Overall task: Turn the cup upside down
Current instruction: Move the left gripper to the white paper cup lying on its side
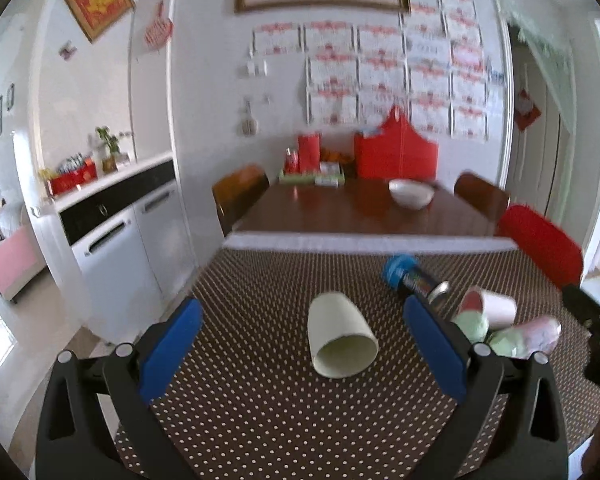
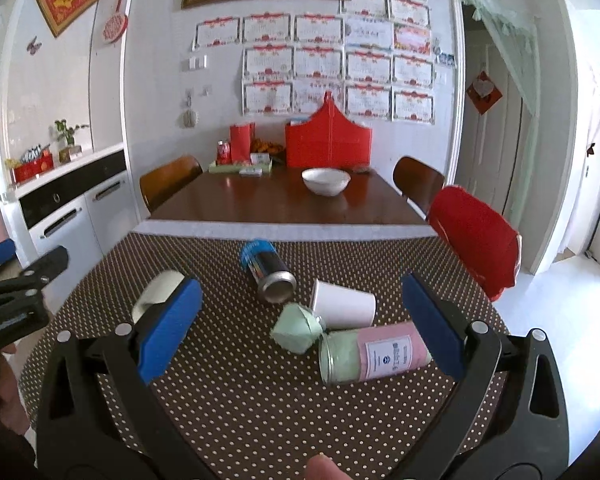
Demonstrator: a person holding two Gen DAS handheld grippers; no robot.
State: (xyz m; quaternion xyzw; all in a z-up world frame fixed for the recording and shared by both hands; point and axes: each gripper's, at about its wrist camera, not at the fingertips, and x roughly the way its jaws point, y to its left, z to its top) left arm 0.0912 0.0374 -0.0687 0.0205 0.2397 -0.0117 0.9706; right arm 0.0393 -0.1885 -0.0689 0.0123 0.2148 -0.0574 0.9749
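Note:
A cream paper cup [image 1: 340,334] lies on its side on the dotted tablecloth [image 1: 260,400], its mouth toward me, between the blue fingers of my open left gripper [image 1: 304,344]. It shows partly behind the left finger in the right wrist view [image 2: 156,294]. A second white paper cup [image 2: 344,304] lies on its side near the middle; it also shows in the left wrist view [image 1: 496,308]. My right gripper [image 2: 302,320] is open and empty, above the cluster of objects.
A dark can with a blue end [image 2: 266,270] lies on its side. A pink and green jar [image 2: 374,354] and a green lid [image 2: 296,326] lie beside the white cup. A white bowl [image 2: 326,180] sits on the wooden table. A red chair [image 2: 476,240] stands at the right.

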